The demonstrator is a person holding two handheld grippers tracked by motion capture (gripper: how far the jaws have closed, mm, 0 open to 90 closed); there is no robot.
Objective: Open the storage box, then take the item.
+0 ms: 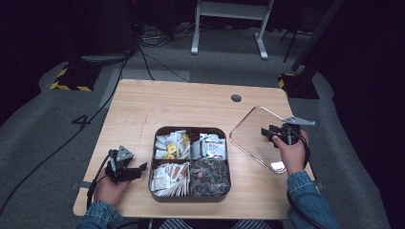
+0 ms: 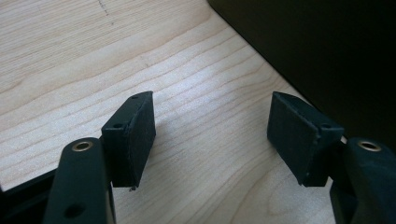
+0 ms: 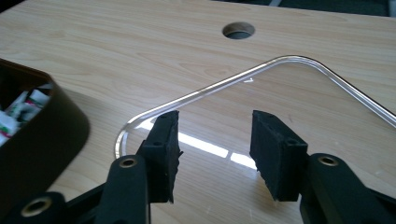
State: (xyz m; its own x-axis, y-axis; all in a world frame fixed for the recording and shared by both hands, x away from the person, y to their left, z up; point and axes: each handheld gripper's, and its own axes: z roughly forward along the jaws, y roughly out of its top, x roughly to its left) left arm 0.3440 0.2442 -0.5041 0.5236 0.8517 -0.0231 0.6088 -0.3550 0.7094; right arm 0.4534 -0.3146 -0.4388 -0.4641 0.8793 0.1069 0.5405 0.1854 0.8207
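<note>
Right claw [image 3: 212, 151] hangs open, nothing between its jaws, just over the clear rounded-square plastic lid [image 3: 299, 63] lying flat on the light wooden table [image 1: 157, 102], right of the dark brown four-compartment snack tray [image 1: 190, 198]. Looks like the lid's off; next it probably goes for the packets. Left claw [image 2: 210, 135] idles open beside the tray.

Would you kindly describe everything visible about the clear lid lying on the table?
The clear lid is a flat, transparent sheet, seemingly plastic, roughly square with rounded corners and a raised, glinting rim. It lies flat on the wooden table, turned askew, right of the brown compartment tray and apart from it. The right tool hovers over it, jaws open with nothing between them.
</note>
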